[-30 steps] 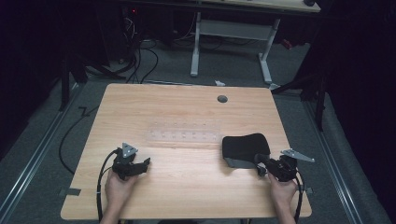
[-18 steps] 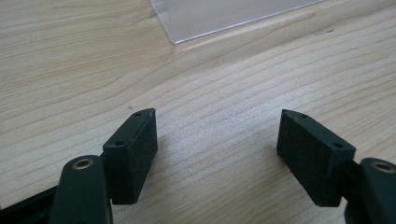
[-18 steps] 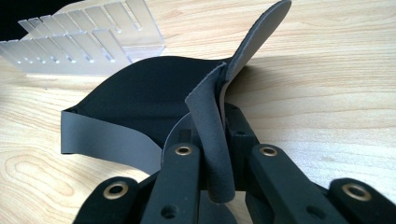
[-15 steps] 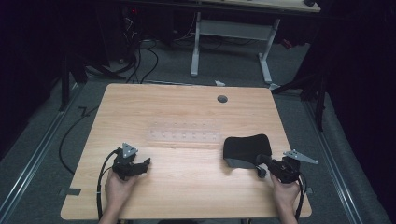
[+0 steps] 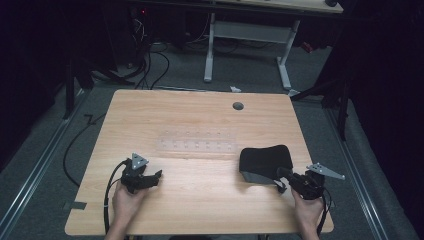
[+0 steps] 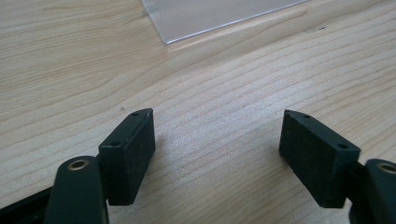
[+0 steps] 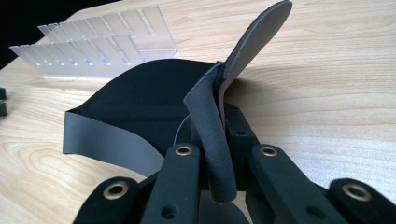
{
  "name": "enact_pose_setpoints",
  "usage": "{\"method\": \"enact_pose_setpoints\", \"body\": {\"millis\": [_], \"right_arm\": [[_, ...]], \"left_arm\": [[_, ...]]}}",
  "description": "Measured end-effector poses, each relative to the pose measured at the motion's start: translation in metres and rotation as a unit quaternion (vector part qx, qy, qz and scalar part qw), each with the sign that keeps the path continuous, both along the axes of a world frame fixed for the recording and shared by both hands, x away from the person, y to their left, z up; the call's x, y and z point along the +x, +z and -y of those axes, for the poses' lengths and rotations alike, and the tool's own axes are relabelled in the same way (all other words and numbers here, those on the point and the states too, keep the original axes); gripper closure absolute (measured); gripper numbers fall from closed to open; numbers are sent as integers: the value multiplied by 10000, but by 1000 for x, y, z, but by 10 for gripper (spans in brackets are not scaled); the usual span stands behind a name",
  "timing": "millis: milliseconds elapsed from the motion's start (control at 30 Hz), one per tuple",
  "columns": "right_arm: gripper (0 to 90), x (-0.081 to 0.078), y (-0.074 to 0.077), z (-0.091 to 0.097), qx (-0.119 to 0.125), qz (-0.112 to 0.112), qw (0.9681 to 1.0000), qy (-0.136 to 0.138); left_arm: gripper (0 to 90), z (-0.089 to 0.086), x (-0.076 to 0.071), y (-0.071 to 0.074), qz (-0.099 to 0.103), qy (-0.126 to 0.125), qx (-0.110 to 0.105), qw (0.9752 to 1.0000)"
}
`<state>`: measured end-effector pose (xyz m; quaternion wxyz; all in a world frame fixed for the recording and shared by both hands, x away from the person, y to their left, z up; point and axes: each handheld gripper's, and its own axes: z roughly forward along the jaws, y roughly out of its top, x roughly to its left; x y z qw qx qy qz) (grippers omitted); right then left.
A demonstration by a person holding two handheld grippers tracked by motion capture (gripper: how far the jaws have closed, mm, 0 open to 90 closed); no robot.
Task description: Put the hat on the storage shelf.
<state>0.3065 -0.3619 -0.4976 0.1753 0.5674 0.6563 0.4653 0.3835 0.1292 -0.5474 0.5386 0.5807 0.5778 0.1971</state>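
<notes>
A black pad (image 5: 265, 159) with a grey underside lies at the right of the wooden table (image 5: 200, 115). My right gripper (image 5: 283, 175) is shut on its near edge, which is lifted and curled upward. In the right gripper view the pad (image 7: 140, 98) bends up between the jaws of that gripper (image 7: 219, 140), grey side showing. My left gripper (image 5: 155, 178) rests at the front left, apart from the pad. Its jaws stand wide open over bare wood in the left gripper view (image 6: 217, 149), holding nothing.
A clear slotted plastic plate (image 5: 197, 145) lies flat at the table's middle, between the two grippers; its corner (image 6: 210, 14) lies ahead of the left jaws, and it sits beyond the pad (image 7: 93, 51). A round cable hole (image 5: 238, 106) is at the far side.
My right gripper has drawn slightly to the right and nearer, dragging the pad's edge with it. The left gripper has stayed put.
</notes>
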Motion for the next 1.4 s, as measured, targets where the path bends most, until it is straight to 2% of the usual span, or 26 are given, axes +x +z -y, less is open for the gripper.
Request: {"method": "enact_pose_setpoints", "body": {"millis": [133,433,833,1033,1200,1300,1400], "right_arm": [[852,-5,5,-2,-71,37,9999,62],[852,-12,13,-10,-2,104,9997,218],[852,-20,19,-21,20,157,9991,404],[852,-25,23,-28,58,207,9984,532],[852,-26,25,-34,80,202,9978,619],[852,-26,25,-38,105,205,9975,667],[852,-26,26,-41,192,184,9970,725]], "left_arm": [[249,1,0,0,-19,-28,7,10000],[182,1,-1,-1,-65,-34,18,10000],[172,-1,-6,0,-135,-188,71,9997],[175,1,-11,3,-104,-370,67,9992],[175,4,-16,7,-107,-548,-54,9984],[175,8,-23,12,22,-689,-122,9975],[175,13,-30,17,163,-866,-82,9961]]}}
